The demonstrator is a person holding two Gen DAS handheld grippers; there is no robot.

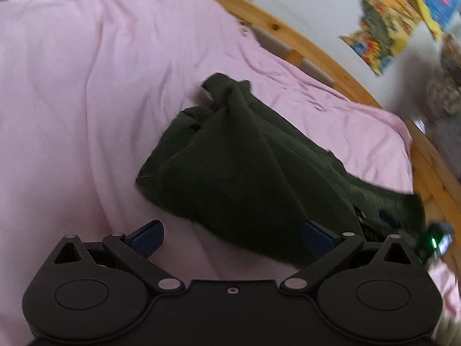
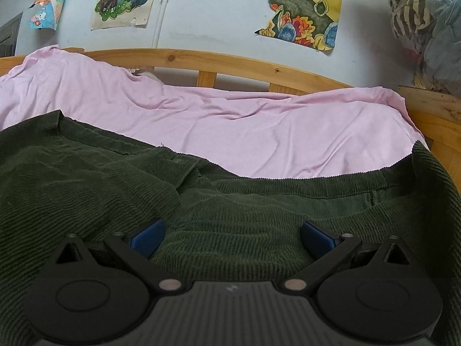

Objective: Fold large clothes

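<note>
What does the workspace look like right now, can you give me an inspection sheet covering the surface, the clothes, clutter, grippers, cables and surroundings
Surface: pink sheet on a bed, wrinkled, inside a wooden bed frame.
Job's things: dark green corduroy garment, bunched and partly folded on the sheet, one edge near the bed's right side.
Clutter: nothing seen on the sheet besides the garment.
Grippers: left gripper open, at the garment's near edge, gripping nothing; right gripper open, low over the corduroy, gripping nothing.
Cables: nothing seen; a white pipe runs up the wall.
Surroundings: pale wall with colourful drawings; striped fabric bundle at upper right.
</note>
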